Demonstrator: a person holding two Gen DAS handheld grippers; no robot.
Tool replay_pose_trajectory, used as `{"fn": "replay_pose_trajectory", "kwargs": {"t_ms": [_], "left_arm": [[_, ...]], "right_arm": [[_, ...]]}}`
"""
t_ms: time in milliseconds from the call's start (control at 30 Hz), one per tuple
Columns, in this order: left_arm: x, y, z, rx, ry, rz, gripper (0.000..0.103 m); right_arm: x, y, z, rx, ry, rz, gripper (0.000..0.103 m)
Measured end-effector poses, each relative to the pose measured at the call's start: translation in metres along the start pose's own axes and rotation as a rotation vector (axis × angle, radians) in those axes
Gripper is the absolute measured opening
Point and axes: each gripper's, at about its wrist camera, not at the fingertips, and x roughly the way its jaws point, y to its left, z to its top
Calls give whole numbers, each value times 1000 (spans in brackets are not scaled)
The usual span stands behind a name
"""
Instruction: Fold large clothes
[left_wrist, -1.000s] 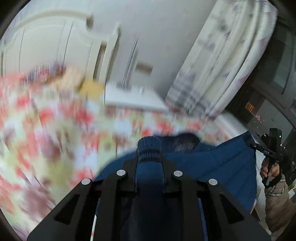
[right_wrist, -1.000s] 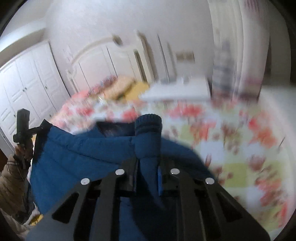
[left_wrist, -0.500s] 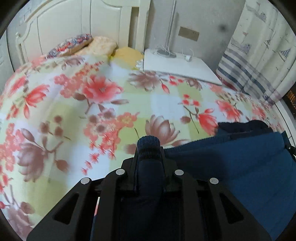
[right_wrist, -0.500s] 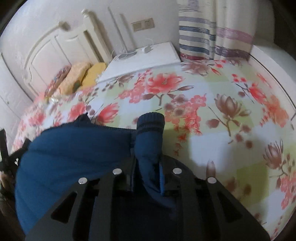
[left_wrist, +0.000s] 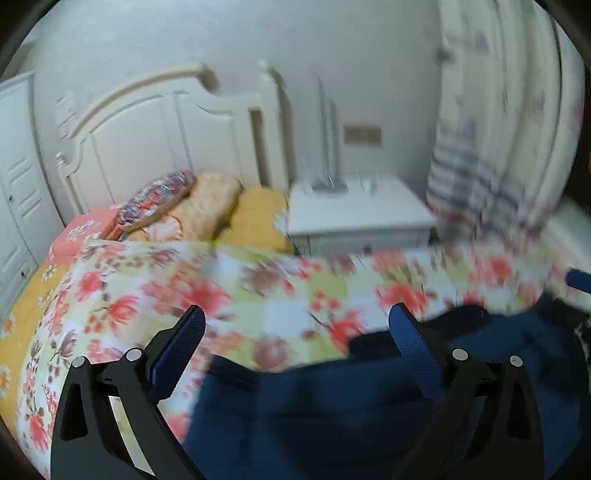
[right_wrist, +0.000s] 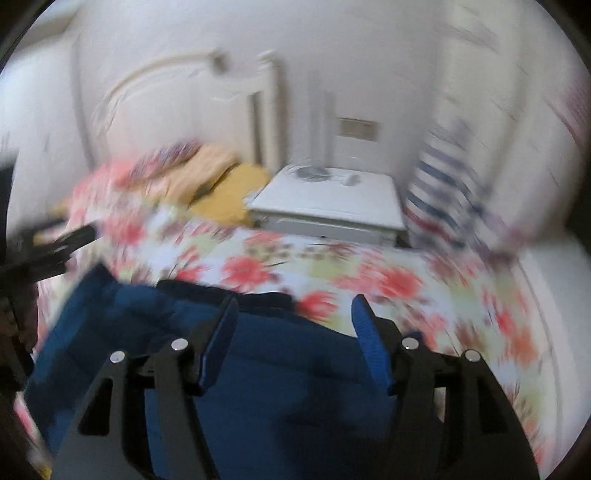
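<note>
The left gripper (left_wrist: 295, 325) stands spread wide with nothing between its blue pads, and the right gripper (right_wrist: 293, 314) is likewise released. Just beneath both lies the dark blue garment (left_wrist: 332, 406), spread on the floral bedspread (left_wrist: 221, 288) at the near edge of the bed. Farther back, pillows (left_wrist: 207, 206) rest against the white headboard (left_wrist: 155, 136). Beside them, a white nightstand (right_wrist: 332, 203) carries small blurred items.
</note>
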Motion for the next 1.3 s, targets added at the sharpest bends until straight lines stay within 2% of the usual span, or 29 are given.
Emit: {"fn": "replay_pose_trajectory", "kwargs": {"t_ms": [67,167,233,300,367,500,900,1100,1200,1300], "left_arm": [[20,-15,-8,17,51,3,96],[48,-32,-31,64,110,-21,96],[68,-43,-46,103,185,-33,97],[79,-46,-53,107,210,-23,99],[81,-47,-58,104,214,-21,99],[83,-41,-63,65,206,-46,99],[85,-36,-63,37,201,-75,99],[86,-30,-62,7,208,-109,99],[73,-14,-56,-38,195,-146,99],[43,22,-49,-88,118,-107,99]], "right_arm": [[29,17,-2,-22,65,18,55],[69,15,-15,0,155,27,54],[78,10,-25,39,158,68,56],[79,15,-28,24,146,56,56],[83,25,-31,-18,138,22,60],[87,36,-36,-70,119,-38,62],[87,36,-41,-90,93,-64,63],[85,34,-40,-81,93,-49,64],[78,22,-32,-49,135,13,65],[52,-12,-30,-1,108,-50,64]]}}
